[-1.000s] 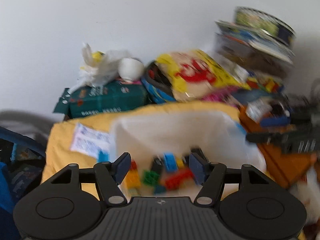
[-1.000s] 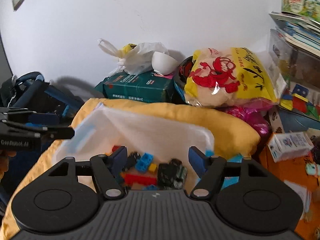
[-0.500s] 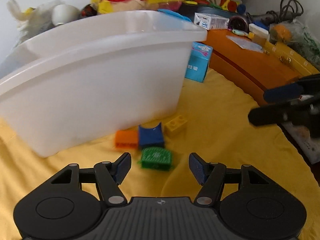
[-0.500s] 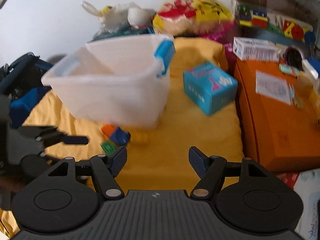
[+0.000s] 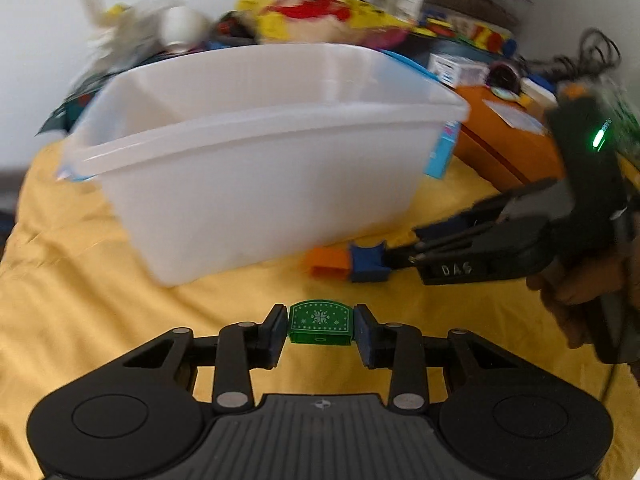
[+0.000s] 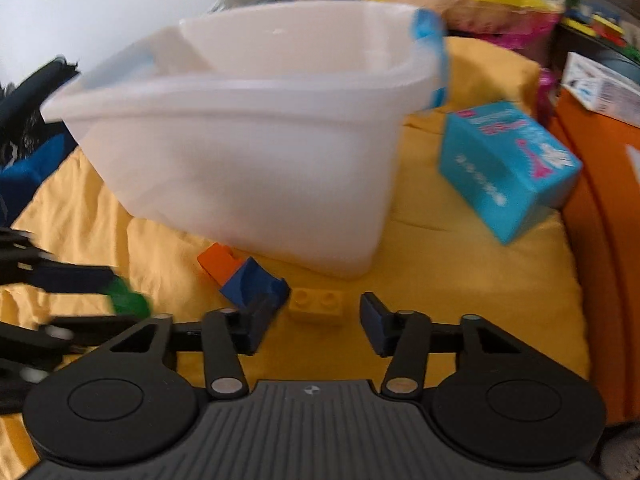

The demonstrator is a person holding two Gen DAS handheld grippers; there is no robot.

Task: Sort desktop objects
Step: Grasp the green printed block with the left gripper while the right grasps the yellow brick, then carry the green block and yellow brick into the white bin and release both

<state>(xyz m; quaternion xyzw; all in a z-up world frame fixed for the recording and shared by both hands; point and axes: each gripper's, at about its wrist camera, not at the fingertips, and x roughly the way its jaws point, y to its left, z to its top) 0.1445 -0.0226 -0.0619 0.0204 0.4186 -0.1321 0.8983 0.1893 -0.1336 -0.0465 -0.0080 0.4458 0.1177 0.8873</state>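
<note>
On the yellow cloth (image 5: 100, 280) before the white bin (image 5: 256, 168), left claw (image 5: 321, 330) has just clamped onto the green brick (image 5: 321, 322); only the right-wrist view shows the right claw (image 6: 316, 322) closing around, not yet gripping, the yellow brick (image 6: 317, 305).

We see bright, even daylight, heavy motion blur on background clutter, fisheye bending at edges, soft shadows.

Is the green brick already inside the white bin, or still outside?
Outside: the green brick lies on the yellow cloth before the white bin.
</note>
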